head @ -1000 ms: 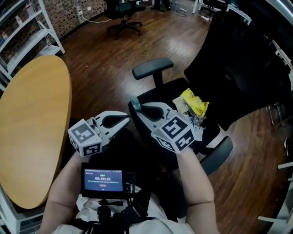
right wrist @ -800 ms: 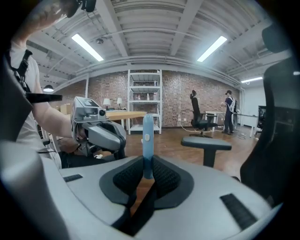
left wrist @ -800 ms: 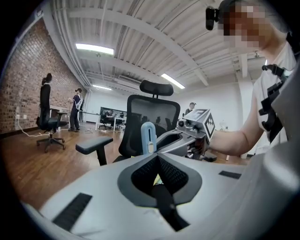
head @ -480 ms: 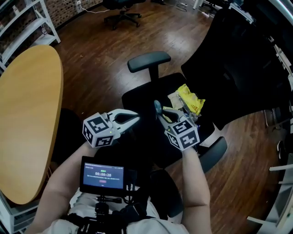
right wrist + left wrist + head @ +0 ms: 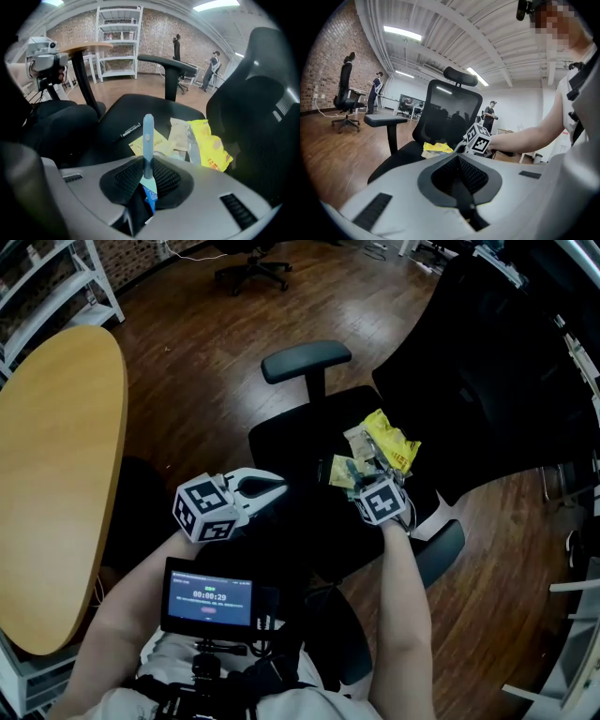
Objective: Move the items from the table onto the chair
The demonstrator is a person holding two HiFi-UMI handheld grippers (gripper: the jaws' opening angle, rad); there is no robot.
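Note:
A black office chair (image 5: 291, 442) carries a yellow snack bag (image 5: 391, 441) and pale packets (image 5: 349, 471). In the right gripper view I see the same yellow snack bag (image 5: 212, 146), a beige packet (image 5: 180, 135), a flat yellow packet (image 5: 152, 143) and a black marker (image 5: 127, 131) on the seat. My right gripper (image 5: 356, 480) points steeply down over these packets, shut on a light-blue pen (image 5: 148, 136) that sticks out past its tips. My left gripper (image 5: 277, 489) hovers at the seat's front left, shut and holding nothing.
A round wooden table (image 5: 56, 465) lies to the left. The chair's left armrest (image 5: 306, 362) and tall backrest (image 5: 487, 362) border the seat. A small monitor (image 5: 208, 601) hangs at my chest. White shelving (image 5: 56, 287) stands beyond the table.
The right gripper has swung right and down with the pen, from above the seat's front to just over the packets. The left gripper has sunk a little.

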